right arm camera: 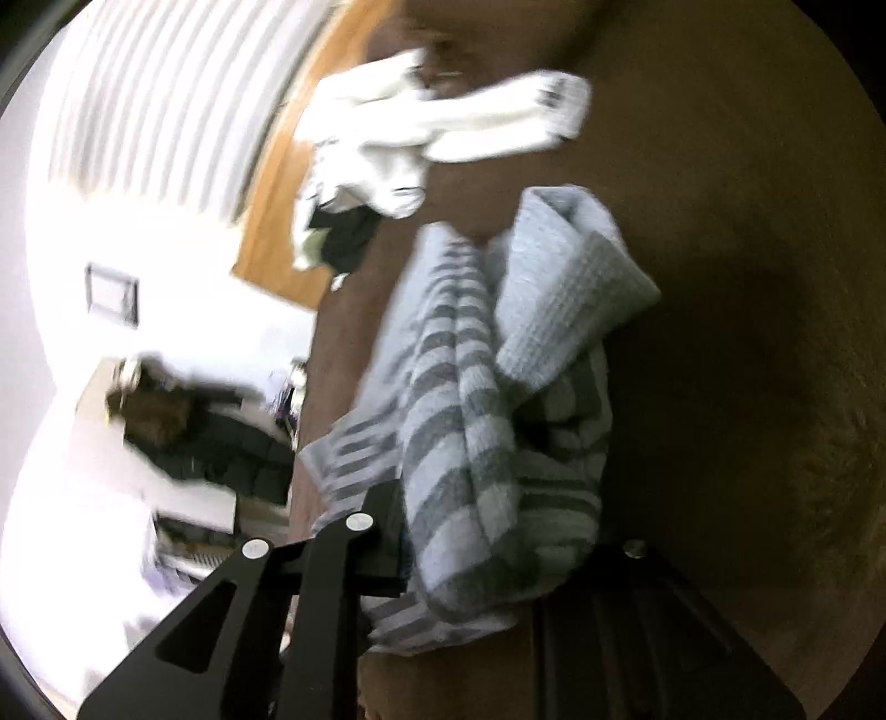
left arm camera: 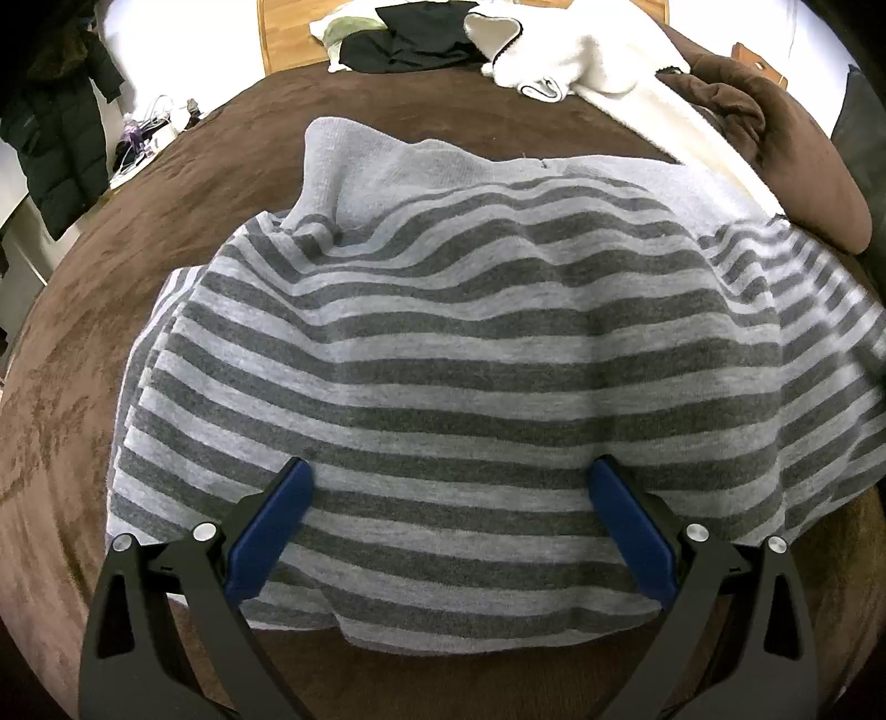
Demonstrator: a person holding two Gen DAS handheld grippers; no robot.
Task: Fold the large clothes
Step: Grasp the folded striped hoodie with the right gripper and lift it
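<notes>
A grey striped sweater (left arm camera: 443, 332) lies spread on the brown bed cover (left arm camera: 99, 343), its plain grey collar end toward the far side. My left gripper (left arm camera: 451, 464) hovers over the sweater's near hem, and its blue pads (left arm camera: 266, 531) stand wide apart, holding nothing. The right wrist view is tilted and blurred. In it a bunched fold of the striped sweater (right arm camera: 470, 360) runs up out of my right gripper (right arm camera: 487, 526). That gripper is shut on the cloth, which covers its fingertips.
A white fleece garment (left arm camera: 581, 55) and black clothes (left arm camera: 415, 39) lie at the head of the bed by the wooden headboard (left arm camera: 288, 33). A brown pillow (left arm camera: 803, 166) sits at the right. A dark coat (left arm camera: 55, 138) hangs beyond the bed's left edge.
</notes>
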